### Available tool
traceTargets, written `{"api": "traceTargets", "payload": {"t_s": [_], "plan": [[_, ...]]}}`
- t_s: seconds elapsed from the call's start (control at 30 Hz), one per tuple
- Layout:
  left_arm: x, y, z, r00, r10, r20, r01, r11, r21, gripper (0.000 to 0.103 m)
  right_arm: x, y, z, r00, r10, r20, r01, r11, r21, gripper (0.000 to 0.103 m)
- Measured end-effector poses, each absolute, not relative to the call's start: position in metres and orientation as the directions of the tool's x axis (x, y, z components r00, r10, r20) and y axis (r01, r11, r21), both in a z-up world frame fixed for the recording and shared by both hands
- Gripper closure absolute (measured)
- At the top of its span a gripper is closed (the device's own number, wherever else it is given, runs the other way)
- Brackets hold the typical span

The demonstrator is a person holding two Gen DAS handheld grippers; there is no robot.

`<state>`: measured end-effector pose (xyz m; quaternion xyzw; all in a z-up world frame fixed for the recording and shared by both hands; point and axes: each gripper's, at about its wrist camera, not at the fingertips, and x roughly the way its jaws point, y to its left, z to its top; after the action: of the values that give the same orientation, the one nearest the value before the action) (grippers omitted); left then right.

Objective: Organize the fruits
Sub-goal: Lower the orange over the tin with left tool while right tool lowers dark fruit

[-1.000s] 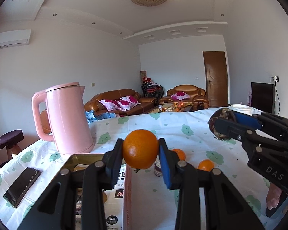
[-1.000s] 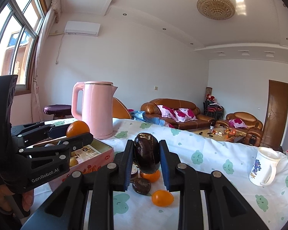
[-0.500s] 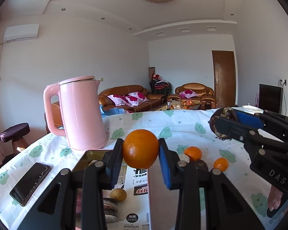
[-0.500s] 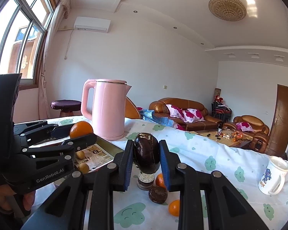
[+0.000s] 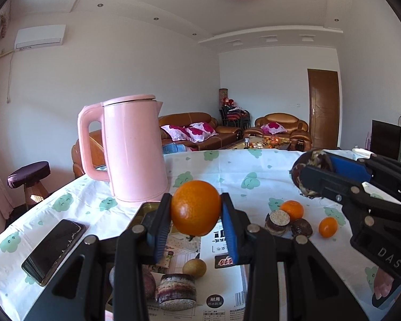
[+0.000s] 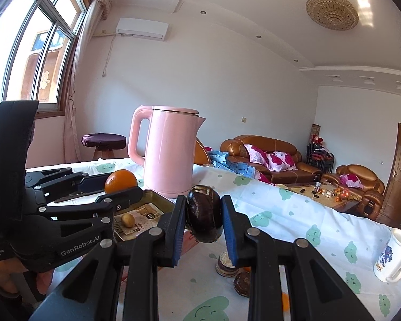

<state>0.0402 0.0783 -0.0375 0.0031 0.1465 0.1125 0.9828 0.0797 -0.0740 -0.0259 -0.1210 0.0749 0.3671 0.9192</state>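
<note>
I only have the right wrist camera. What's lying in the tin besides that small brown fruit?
Observer: The left wrist view shows a dark cut fruit piece in the tin, just in front of the small brown fruit.
Operator: How many oranges are loose on the table?
Observer: Two small oranges, right of the tin.
Operator: Anything left of the tin?
Observer: A black phone lies flat on the tablecloth.

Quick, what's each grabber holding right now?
Left gripper: closed on the orange.
Right gripper: closed on the dark brown fruit.
</note>
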Motion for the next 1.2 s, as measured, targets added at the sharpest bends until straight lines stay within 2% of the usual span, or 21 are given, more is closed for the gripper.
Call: {"api": "traceTargets", "payload": {"t_s": [0.5, 1.2], "plan": [[0.040, 0.110, -0.041, 0.909, 0.263, -0.323, -0.272, 0.962, 0.017, 0.066, 0.075, -0.035, -0.031, 0.673, 0.690, -0.266, -0.739, 0.644, -0.201, 0.075], [0.053, 0.142, -0.050, 0.867, 0.273, -0.418, -0.303, 0.953, -0.007, 0.066, 0.075, 0.005, -0.047, 0.626, 0.698, -0.348, -0.777, 0.596, -0.202, 0.075]]}}
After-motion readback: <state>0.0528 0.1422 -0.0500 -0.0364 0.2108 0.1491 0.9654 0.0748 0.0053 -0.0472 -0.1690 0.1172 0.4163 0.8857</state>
